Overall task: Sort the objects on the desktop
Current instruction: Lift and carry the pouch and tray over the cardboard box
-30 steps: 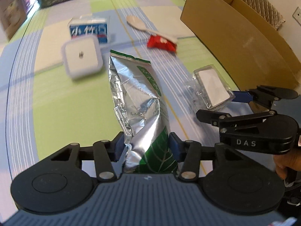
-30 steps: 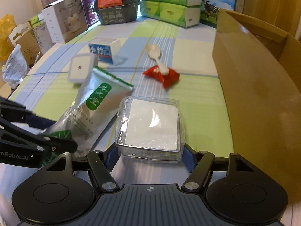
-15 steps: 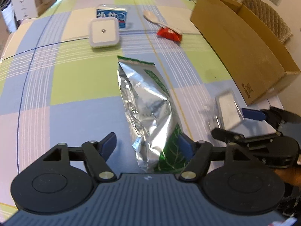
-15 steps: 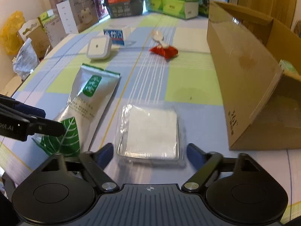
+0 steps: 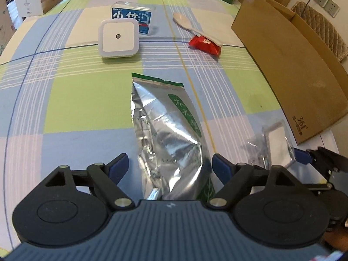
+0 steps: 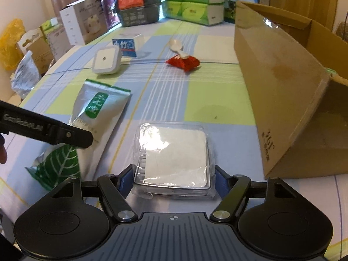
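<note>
A silver foil bag with green print (image 5: 167,134) lies flat on the checked tablecloth. My left gripper (image 5: 170,166) is open, with one finger on each side of the bag's near end and apart from it. In the right wrist view that bag (image 6: 97,108) sits to the left under the left gripper's finger (image 6: 54,130). A clear plastic box with a white insert (image 6: 174,154) sits between the pads of my right gripper (image 6: 174,179), which press on its sides. The same box (image 5: 276,143) shows at the lower right of the left wrist view.
A large open cardboard box (image 6: 282,76) stands along the right. Farther back lie a white square night light (image 5: 118,38), a blue-and-white carton (image 5: 132,16), a white spoon (image 5: 187,22) and a red sachet (image 5: 205,44). Stacked boxes (image 6: 191,2) line the far table edge.
My left gripper let go of the foil bag and stands open over it. My right gripper opened off the clear box half a second ago and has closed in on it again.
</note>
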`<state>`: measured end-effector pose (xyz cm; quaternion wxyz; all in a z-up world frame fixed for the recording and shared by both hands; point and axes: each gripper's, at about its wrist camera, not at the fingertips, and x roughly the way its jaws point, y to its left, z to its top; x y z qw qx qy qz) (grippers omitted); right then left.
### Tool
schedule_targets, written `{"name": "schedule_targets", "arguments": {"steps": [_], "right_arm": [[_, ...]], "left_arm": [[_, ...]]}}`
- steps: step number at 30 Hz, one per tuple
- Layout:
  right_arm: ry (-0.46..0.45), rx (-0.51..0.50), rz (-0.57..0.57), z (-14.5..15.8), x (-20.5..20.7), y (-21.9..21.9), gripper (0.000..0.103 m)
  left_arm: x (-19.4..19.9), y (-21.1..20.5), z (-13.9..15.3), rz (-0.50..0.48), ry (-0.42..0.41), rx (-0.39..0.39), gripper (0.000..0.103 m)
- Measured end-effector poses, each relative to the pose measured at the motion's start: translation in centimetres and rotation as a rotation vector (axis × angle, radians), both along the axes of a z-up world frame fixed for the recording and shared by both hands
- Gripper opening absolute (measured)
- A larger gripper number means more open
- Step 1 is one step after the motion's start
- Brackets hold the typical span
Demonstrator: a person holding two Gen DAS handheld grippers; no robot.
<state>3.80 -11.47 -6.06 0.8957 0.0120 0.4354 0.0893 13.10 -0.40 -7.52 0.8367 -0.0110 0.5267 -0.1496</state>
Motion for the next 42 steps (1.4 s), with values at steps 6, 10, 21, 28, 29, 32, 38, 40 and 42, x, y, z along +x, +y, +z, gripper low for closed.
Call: {"name": "schedule_targets", "arguments": {"steps": [6, 10, 21, 28, 29, 32, 38, 40, 42], "right_arm": [[-0.028, -0.013, 0.005, -0.2, -0.1, 0.2, 0.070], [-0.047, -0.027, 0.008, -0.4, -0.2, 0.4, 0.070], [-0.050, -0.005, 0.019, 0.1, -0.4, 0.2, 0.069], [-0.068, 0.009, 0.023, 1.3, -1.4, 0.1, 0.069], [-0.070, 0.011, 0.024, 1.5, -1.6, 0.1, 0.069], [-0.080, 0.018, 0.023, 2.4, -2.3, 0.1, 0.069], [-0.107, 0.013, 0.026, 4.6, -3.6, -0.1, 0.069], [-0.114, 0.009, 0.030, 5.4, -4.2, -0.2, 0.069], [-0.123, 0.003, 0.034, 6.1, -4.8, -0.5, 0.069]], "left_arm": [[0.9, -1.7, -1.2, -0.047, -0.003, 0.052, 0.081], [0.9, -2.8, -1.4, -0.090, -0.026, 0.131, 0.079], [-0.6, -1.7, -0.2, -0.053, -0.035, 0.108, 0.048], [-3.2, -0.2, 1.1, -0.017, -0.033, 0.086, 0.047], [-3.5, -0.2, 1.4, -0.015, -0.035, 0.083, 0.047], [-4.6, -0.1, 2.3, -0.006, -0.045, 0.072, 0.047], [-6.5, -0.6, 4.1, 0.000, -0.071, 0.061, 0.047], [-7.1, -0.6, 4.9, 0.002, -0.082, 0.054, 0.047], [-7.6, -0.6, 5.6, 0.006, -0.093, 0.047, 0.047]]}}
